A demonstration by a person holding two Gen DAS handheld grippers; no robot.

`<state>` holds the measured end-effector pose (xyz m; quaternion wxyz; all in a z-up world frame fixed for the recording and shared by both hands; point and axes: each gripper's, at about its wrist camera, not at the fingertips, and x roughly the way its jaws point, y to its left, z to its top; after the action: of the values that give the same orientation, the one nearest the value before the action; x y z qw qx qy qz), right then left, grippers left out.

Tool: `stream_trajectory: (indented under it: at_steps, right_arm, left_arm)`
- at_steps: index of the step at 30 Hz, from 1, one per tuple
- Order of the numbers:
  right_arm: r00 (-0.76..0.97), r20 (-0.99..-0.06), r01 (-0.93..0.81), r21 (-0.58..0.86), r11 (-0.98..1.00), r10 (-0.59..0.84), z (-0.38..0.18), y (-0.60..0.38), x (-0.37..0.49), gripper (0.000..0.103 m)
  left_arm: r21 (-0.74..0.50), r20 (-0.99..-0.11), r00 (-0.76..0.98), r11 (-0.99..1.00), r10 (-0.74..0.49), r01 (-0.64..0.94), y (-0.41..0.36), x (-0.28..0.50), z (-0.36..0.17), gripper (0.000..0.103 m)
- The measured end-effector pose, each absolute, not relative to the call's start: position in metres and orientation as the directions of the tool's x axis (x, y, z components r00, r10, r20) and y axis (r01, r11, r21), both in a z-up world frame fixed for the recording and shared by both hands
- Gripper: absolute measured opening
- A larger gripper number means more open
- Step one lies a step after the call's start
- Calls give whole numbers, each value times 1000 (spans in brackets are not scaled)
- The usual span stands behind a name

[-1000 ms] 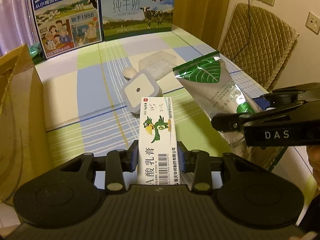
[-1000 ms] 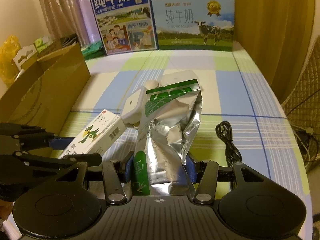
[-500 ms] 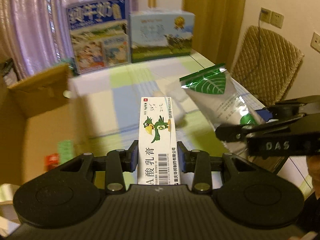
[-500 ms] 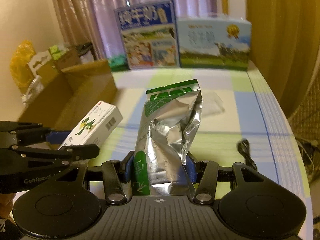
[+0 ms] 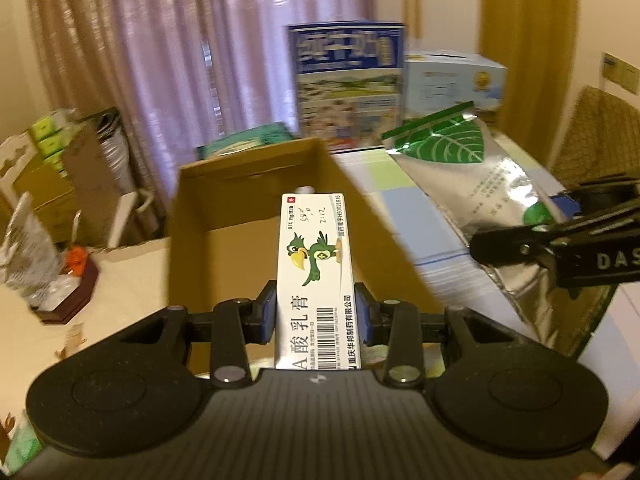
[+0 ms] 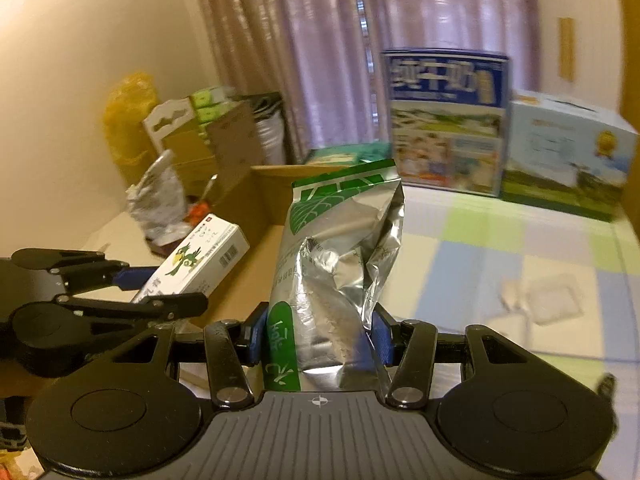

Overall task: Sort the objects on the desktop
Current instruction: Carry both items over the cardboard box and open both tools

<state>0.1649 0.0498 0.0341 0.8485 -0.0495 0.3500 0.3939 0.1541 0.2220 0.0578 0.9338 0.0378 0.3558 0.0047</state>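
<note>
My left gripper point(image 5: 315, 312) is shut on a white ointment box point(image 5: 316, 264) printed with a green parrot, held in the air over the open cardboard box point(image 5: 240, 204). The right gripper point(image 6: 318, 338) is shut on a silver foil pouch point(image 6: 340, 264) with a green leaf top, which stands upright between its pads. In the left wrist view the pouch point(image 5: 476, 184) and the right gripper point(image 5: 560, 248) hang to the right of the carton. In the right wrist view the left gripper point(image 6: 132, 292) with the ointment box point(image 6: 200, 260) is at the left, above the cardboard box point(image 6: 256, 216).
Two milk cartons point(image 6: 444, 120) point(image 6: 564, 156) stand at the far end of the checked tablecloth point(image 6: 500, 248). A clear plastic case point(image 6: 556, 300) lies on the cloth. Left of the box, a side surface holds a foil bag point(image 5: 28, 256), boxes and clutter. A woven chair point(image 5: 596, 136) is at right.
Both grippers have swung left and risen from above the table. The ointment box now hangs over the open cardboard box; the white puck and cable have left the views. Both grips are unchanged.
</note>
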Motion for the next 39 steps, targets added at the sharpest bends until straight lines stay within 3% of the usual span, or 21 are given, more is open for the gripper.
stream_trajectory:
  at_steps: [12, 30, 32, 34, 39]
  right_arm:
    - [394, -674, -729, 185, 659, 625, 11, 124, 195, 49]
    - [360, -697, -702, 235, 672, 620, -18, 143, 208, 49]
    - [364, -685, -700, 246, 671, 631, -17, 144, 208, 50]
    - [361, -676, -699, 261, 666, 643, -15, 144, 208, 57]
    - [387, -651, -712, 239, 660, 653, -2, 141, 203, 58]
  left_arm:
    - [5, -686, 727, 999, 39, -49, 282, 183, 42, 33]
    - [-2, -684, 727, 996, 60, -84, 304, 193, 25, 37]
    - [-1, -684, 727, 996, 62, -86, 305, 190, 26, 37]
    - [0, -684, 727, 996, 64, -88, 305, 187, 27, 37]
    - [-3, -681, 729, 996, 62, -89, 305, 183, 29, 37]
